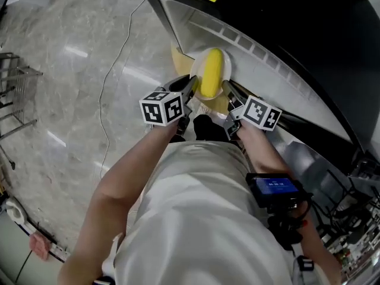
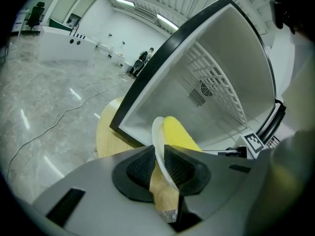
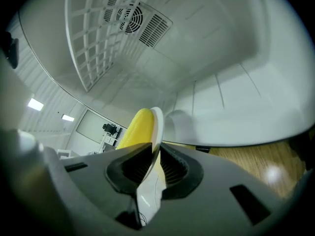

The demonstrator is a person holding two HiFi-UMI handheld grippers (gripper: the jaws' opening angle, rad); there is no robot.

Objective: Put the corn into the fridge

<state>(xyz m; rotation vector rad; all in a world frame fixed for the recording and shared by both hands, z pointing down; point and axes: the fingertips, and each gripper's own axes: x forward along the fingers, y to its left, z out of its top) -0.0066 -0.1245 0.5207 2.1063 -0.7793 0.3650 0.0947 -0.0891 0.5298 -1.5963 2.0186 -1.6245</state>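
A smooth yellow corn [image 1: 211, 73] lies on a thin round white plate [image 1: 227, 70] at the mouth of the open fridge [image 1: 261, 52]; left gripper [image 1: 191, 91] and right gripper [image 1: 228, 94] each clamp opposite rims between ribbed black pads [image 2: 140, 169]; the gripper views show the plate edge-on; only the left gripper view shows the glossy marble floor [image 2: 44, 107]

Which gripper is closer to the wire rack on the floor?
Left. The left gripper clamps the plate on the side toward the wire rack; the right gripper clamps its opposite rim, nearer the fridge.
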